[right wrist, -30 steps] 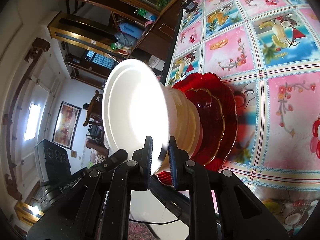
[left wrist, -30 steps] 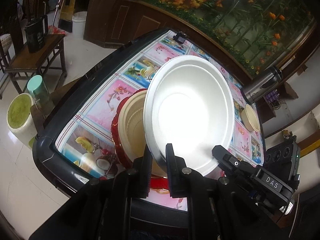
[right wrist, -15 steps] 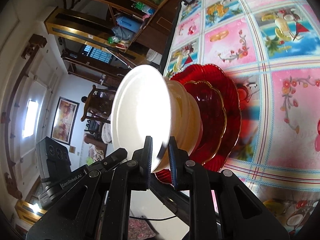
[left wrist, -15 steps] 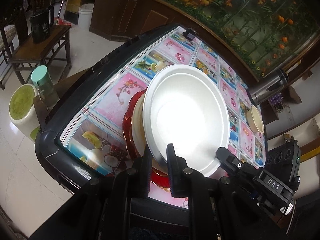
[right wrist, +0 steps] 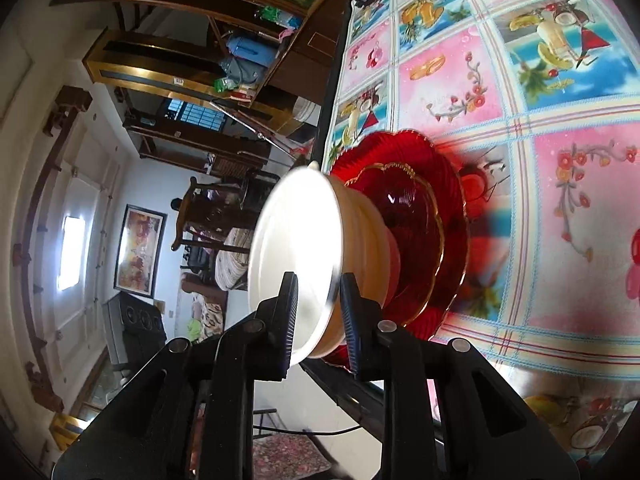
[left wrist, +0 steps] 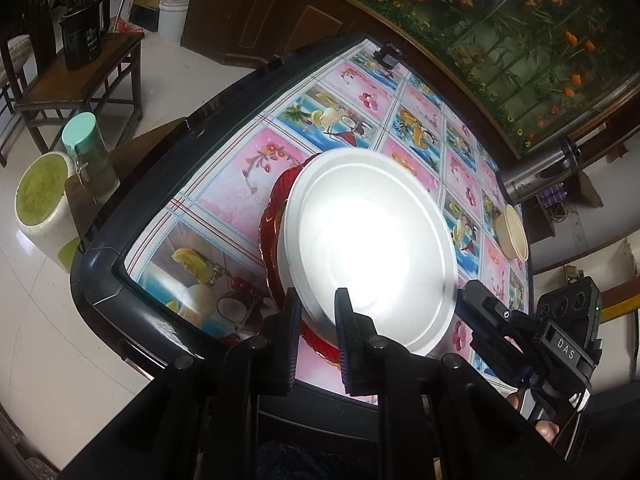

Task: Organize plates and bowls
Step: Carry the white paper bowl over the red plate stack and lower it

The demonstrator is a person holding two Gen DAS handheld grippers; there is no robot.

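Observation:
A large white bowl (left wrist: 368,240) sits on top of a stack: cream bowls (right wrist: 368,248) under it and red glass plates (right wrist: 420,216) at the bottom, near the table's near-left corner. My left gripper (left wrist: 316,312) has its fingers on either side of the white bowl's near rim, with a small gap showing. My right gripper (right wrist: 318,296) straddles the rim of the same bowl (right wrist: 296,248) from the other side, with gaps to both fingers. The right gripper also shows in the left wrist view (left wrist: 480,312).
The table has a fruit-and-flower patterned cloth (left wrist: 344,116) and a dark raised edge (left wrist: 100,280). A cream bowl (left wrist: 514,232) and a steel flask (left wrist: 536,172) stand at the far right. A small dark object (left wrist: 388,56) lies at the far edge. A stool, a green cup (left wrist: 86,156) and a wooden chair stand left of the table.
The white bowl has come down onto the cream bowls and now hides them in the left wrist view. Both grippers' jaws have widened around its rim.

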